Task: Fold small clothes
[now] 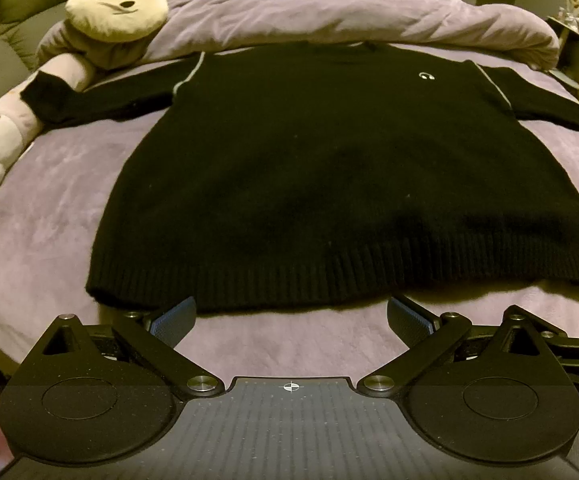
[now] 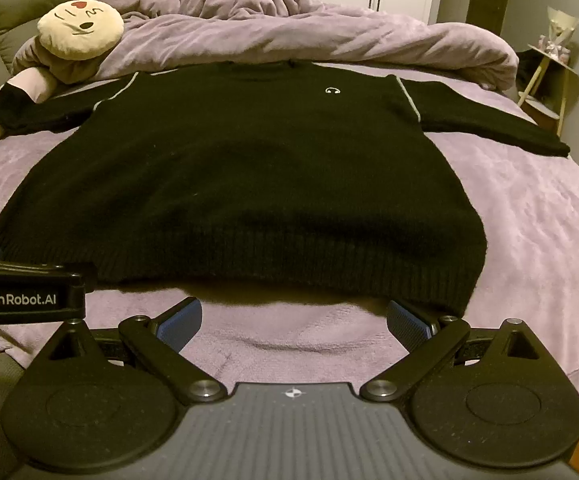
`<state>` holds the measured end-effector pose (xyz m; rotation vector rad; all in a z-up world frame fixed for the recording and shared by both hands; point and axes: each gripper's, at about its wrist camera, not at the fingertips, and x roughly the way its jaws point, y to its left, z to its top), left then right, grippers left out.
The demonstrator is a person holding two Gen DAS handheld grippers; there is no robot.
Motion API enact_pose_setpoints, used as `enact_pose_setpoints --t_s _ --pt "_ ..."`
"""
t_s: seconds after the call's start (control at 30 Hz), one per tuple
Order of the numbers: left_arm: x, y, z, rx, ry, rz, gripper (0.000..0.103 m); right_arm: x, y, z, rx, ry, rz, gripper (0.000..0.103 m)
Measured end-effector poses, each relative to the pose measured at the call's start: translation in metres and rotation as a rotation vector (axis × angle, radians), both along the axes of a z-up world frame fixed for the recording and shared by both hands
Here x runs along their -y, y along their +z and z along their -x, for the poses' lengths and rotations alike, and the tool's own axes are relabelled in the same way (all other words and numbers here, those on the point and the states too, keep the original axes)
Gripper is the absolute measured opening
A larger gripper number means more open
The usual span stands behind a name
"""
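Black knitted sweater (image 1: pixel 329 168) lies flat and face-up in the middle of the bed (image 1: pixel 49 216), hem nearest. Left hand-held gripper (image 1: pixel 289 320) and right hand-held gripper (image 2: pixel 293 320) hover wide and empty before the hem; each should pinch a hem corner through both layers.

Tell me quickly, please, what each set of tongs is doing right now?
Left tongs: open, holding nothing, just short of the black sweater's hem.
Right tongs: open, holding nothing, at the same hem.
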<state>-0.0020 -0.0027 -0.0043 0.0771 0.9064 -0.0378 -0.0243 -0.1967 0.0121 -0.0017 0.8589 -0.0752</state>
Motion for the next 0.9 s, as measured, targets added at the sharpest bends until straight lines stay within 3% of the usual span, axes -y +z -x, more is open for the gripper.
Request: enact_pose_setpoints --t_s 0.9 --pt "-0.0015 0.0002 0.0011 -0.009 -0.002 0.004 0.103 0.0043 0.0009 0.0010 0.000 -0.019 -0.009 0.099"
